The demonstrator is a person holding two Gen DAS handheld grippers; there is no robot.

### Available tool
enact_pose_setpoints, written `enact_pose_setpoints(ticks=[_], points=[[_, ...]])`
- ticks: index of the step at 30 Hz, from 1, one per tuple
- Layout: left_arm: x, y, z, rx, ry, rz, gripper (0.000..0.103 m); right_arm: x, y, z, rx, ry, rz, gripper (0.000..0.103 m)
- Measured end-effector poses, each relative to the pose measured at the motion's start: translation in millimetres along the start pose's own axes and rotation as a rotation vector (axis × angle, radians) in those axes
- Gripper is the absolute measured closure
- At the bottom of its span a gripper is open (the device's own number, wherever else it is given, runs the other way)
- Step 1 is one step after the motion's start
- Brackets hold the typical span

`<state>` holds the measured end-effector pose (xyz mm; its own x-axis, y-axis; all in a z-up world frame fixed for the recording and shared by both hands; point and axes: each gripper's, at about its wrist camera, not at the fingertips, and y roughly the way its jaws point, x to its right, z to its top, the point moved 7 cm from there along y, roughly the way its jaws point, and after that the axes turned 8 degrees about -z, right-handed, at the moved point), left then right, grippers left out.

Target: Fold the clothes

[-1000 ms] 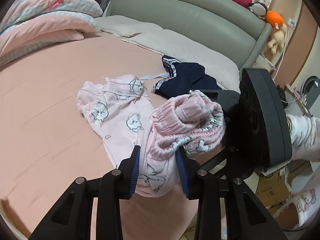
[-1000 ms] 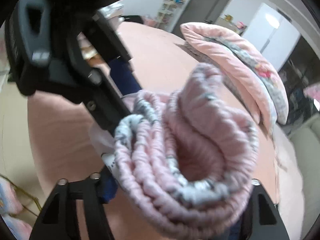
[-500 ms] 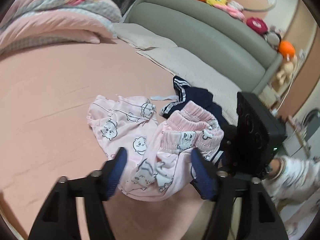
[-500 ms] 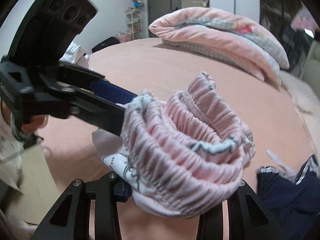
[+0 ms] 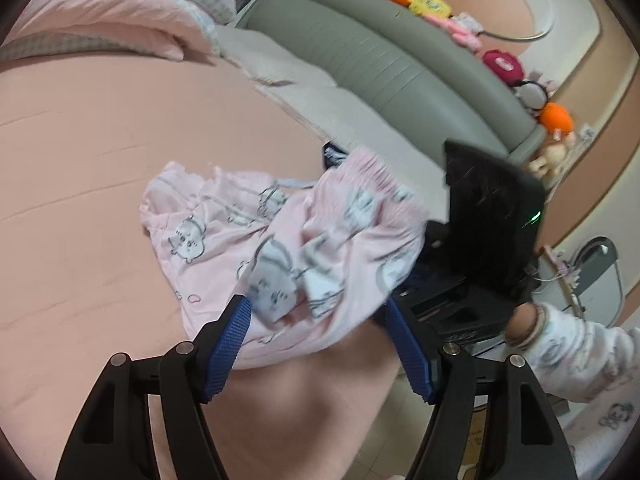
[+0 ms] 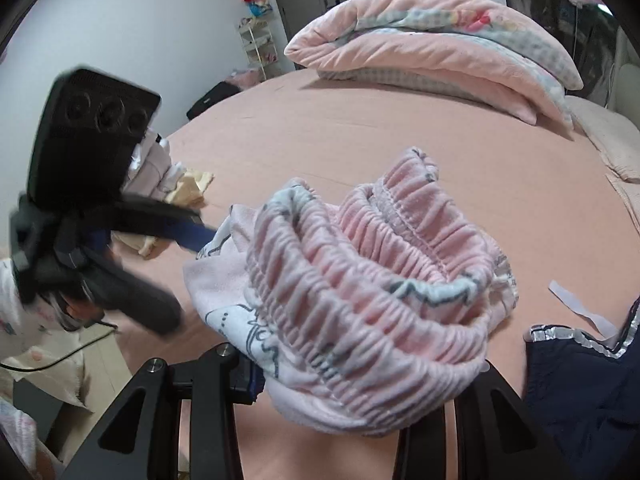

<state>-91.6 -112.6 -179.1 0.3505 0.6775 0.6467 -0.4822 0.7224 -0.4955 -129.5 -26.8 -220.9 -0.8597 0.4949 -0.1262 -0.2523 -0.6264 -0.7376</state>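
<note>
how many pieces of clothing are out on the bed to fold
3 that show. Pink pajama pants, waistband bunched at the right hand-held gripper; pink printed top, flat on the sheet beyond them; navy garment, beside the pants. More may be hidden underneath.

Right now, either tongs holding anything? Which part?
Right tongs grip the pink pajama pants at the bunched elastic waistband. Left tongs are open; the pants lie between the fingers, not pinched.

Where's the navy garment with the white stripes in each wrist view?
Left wrist: navy garment, only a sliver at centre, behind the pink pajama pants.
Right wrist: bottom right, lying on the bed beside the pants' waistband.
Shared landmark: folded pink quilt.
</note>
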Motion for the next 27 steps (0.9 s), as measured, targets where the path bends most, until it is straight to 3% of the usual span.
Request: enact_pose_setpoints(ticks=[3, 6, 8, 9, 11, 13, 20, 27], points=[[-11, 5, 1, 0.009, -0.044, 0.036, 0.035, 12, 2, 3, -0.035, 0.028, 0.032, 0.065], [-24, 10, 2, 0.017, -0.112, 0.017, 0.035, 21, 3, 5, -0.064, 0.052, 0.041, 0.065], [-32, 15, 2, 0.013, -0.172, 0.004, 0.043, 28, 7, 8, -0.085, 0.054, 0.025, 0.065], [-36, 17, 2, 0.015, -0.188, 0.025, 0.051, 33, 11, 10, -0.094, 0.058, 0.014, 0.065], [-47, 24, 0, -0.001, -0.208, 0.089, 0.055, 41, 17, 14, -0.102, 0.093, 0.022, 0.065], [-55, 31, -4, -0.015, -0.248, 0.100, 0.061, 47, 24, 20, -0.102, 0.131, 0.029, 0.065], [-60, 35, -12, -0.013, -0.296, 0.089, 0.061, 50, 50, 24, -0.156, 0.138, 0.003, 0.064], [-65, 28, -17, -0.010, -0.319, 0.104, 0.061, 69, 56, 12, -0.125, 0.239, -0.032, 0.065]])
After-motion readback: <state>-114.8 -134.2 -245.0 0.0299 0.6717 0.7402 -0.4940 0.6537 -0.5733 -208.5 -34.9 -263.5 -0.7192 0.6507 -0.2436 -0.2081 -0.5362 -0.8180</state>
